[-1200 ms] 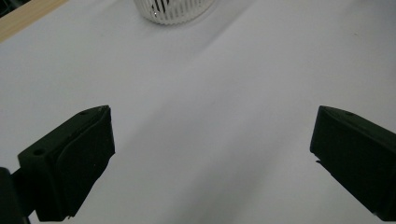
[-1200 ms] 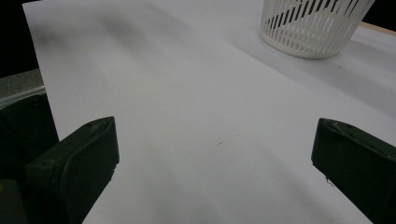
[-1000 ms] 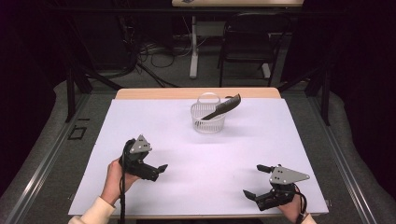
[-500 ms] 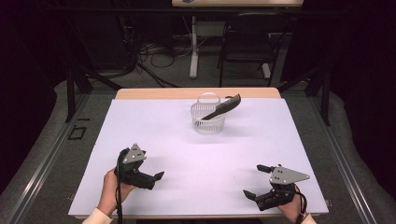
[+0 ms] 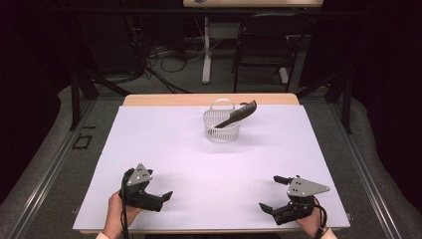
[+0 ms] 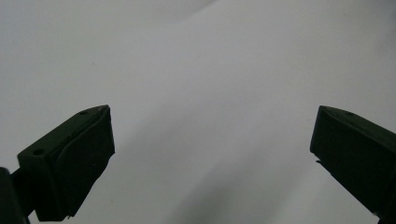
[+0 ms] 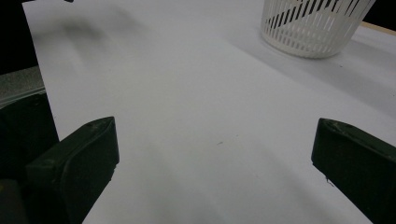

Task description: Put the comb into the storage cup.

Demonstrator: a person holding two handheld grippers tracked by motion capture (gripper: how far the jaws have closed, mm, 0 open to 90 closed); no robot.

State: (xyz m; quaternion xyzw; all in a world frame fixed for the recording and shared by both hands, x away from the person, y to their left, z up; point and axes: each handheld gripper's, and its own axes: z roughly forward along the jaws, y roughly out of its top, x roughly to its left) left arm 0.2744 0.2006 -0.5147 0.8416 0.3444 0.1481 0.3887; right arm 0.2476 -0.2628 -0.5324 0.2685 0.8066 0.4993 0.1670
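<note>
Black comb (image 5: 239, 115) leans in white basket (image 5: 222, 126), tip up-right; left claw (image 5: 161, 196) and right claw (image 5: 271, 194) wide, empty

White table (image 5: 164, 149), slotted basket (image 5: 222, 130)

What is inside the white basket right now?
A black comb sits in the white basket, tilted, its upper end sticking out over the rim. The basket floor is hidden behind the slatted wall.
</note>
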